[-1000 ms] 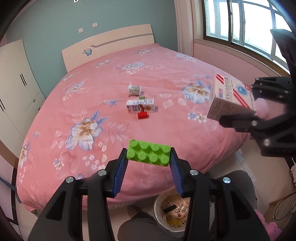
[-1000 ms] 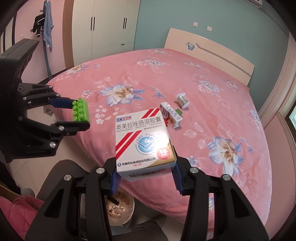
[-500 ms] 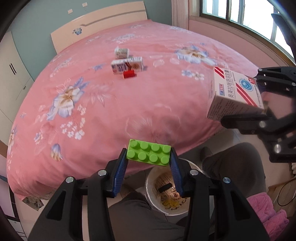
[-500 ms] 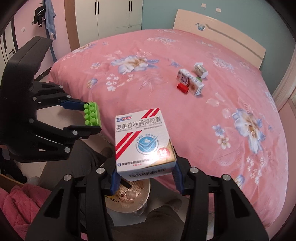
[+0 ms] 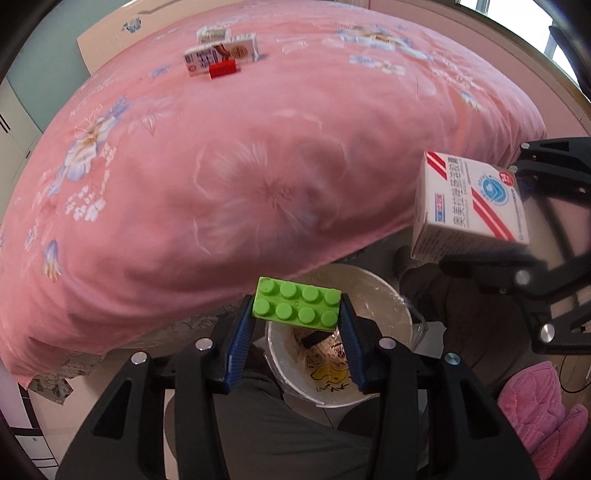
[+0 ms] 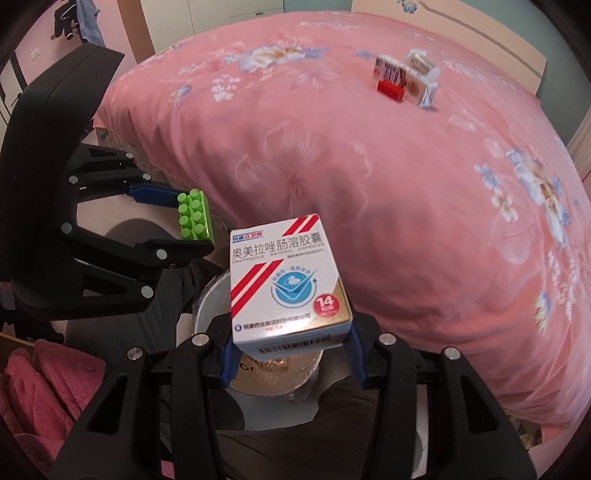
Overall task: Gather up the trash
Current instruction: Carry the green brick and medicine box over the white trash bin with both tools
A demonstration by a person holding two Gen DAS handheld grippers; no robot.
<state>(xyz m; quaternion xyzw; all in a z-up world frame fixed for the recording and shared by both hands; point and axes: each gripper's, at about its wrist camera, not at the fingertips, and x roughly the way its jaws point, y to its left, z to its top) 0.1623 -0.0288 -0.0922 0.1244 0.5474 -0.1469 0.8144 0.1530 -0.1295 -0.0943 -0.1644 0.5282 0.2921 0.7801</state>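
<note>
Green toy brick [image 5: 296, 305] sits clamped betw. the blue pads of the left gripper [image 5: 297, 325], studs facing the camera, in the left wrist view; grip is on its two short ends. Directly below/behind the brick: white trash bucket [image 5: 373, 284] w/ clear liner, on the floor at the foot of the pink floral bed [image 5: 258, 166], some scraps already inside. Right gripper [image 5: 480, 236] shows at the right edge, clenched on a white medicine box [image 5: 469, 206] w/ red stripes, held above and to the right of the bucket. Far up the bed: red block [image 5: 222, 69] touching a small carton [image 5: 221, 55], another small packet [image 5: 211, 34] just behind. Pink quilted fabric [image 5: 535, 406] at lower right; person's dark trousers [image 5: 280, 435] below the bucket. Right wrist view: medicine box [image 6: 288, 284] fills the centre, pinched by the right gripper [image 6: 290, 350] at its lower end; bucket [image 6: 210, 302] rim partly hidden behind the box. Left gripper [image 6: 184, 225] at left, brick [image 6: 194, 218] in its grip, beside the bed edge [image 6: 369, 166] and just above-left of the bucket. Red block [image 6: 389, 89] & carton [image 6: 406, 79] remain on the bed, well apart from both grippers.
</note>
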